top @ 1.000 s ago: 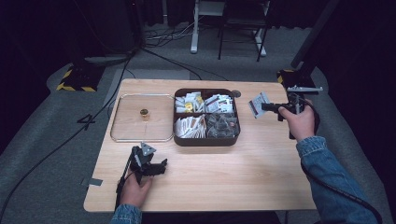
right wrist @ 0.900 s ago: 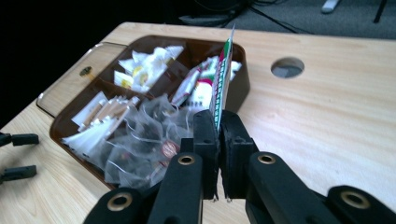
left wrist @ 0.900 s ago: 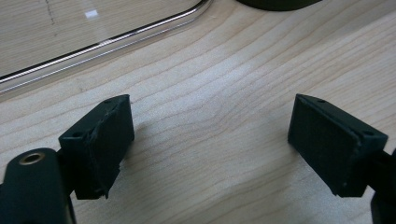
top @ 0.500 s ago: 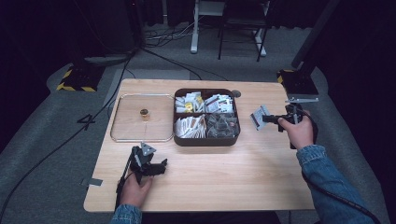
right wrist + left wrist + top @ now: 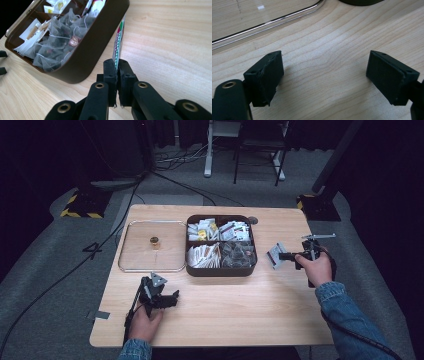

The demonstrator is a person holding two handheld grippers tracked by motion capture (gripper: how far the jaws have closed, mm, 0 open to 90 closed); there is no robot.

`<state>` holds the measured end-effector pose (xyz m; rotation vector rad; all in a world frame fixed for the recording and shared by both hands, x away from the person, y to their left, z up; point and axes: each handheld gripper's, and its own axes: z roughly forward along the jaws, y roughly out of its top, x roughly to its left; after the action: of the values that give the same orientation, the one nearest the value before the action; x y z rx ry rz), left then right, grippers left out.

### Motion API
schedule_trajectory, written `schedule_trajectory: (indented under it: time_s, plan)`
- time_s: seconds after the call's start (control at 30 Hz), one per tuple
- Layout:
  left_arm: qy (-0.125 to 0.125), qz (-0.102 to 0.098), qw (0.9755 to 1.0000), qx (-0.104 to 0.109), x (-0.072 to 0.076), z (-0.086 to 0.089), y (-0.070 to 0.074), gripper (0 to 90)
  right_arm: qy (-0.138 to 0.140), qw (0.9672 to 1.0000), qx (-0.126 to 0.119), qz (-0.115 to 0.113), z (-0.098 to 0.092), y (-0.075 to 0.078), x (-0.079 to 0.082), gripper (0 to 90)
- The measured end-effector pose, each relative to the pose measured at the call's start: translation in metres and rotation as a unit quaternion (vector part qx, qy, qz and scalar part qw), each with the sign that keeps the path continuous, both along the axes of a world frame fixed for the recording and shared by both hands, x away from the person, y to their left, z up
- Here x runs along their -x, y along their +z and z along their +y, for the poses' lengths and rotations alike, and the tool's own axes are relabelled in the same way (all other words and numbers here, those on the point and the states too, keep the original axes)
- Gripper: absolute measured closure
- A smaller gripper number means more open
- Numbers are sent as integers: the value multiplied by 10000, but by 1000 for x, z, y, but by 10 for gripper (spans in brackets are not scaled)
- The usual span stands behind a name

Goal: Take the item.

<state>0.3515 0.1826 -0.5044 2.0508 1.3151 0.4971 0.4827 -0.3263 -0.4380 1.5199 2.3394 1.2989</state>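
A flat sachet (image 5: 119, 40) is clamped edge-on in the right gripper (image 5: 286, 255), lowered since a second ago toward the counter (image 5: 235, 305) at three o'clock of the brown box (image 5: 220, 270), set-down seemingly near; the left gripper (image 5: 324, 77) is rested, jaws apart.

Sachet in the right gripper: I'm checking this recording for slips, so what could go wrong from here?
The right gripper pinches the sachet by one thin edge, so it may twist or slip out. It hangs close beside the box wall and could snag there. The left gripper rests open, too far off to help.
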Motion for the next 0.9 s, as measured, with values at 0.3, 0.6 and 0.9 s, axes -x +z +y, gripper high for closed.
schedule_trajectory:
  time_s: [0.3, 0.6, 0.9]
  plan:
    - [0, 1, 10000, -3, 0, 0, 0, 149, -88, 9996, 65, 268, -4, -12, 0, 868]
    - [-1, 1, 10000, -1, 0, 0, 0, 149, -187, 9990, 123, 377, -8, -19, -1, 858]
    - [1, 2, 10000, -3, 0, 0, 0, 149, -429, 9982, 407, 25, -15, -27, -4, 542]
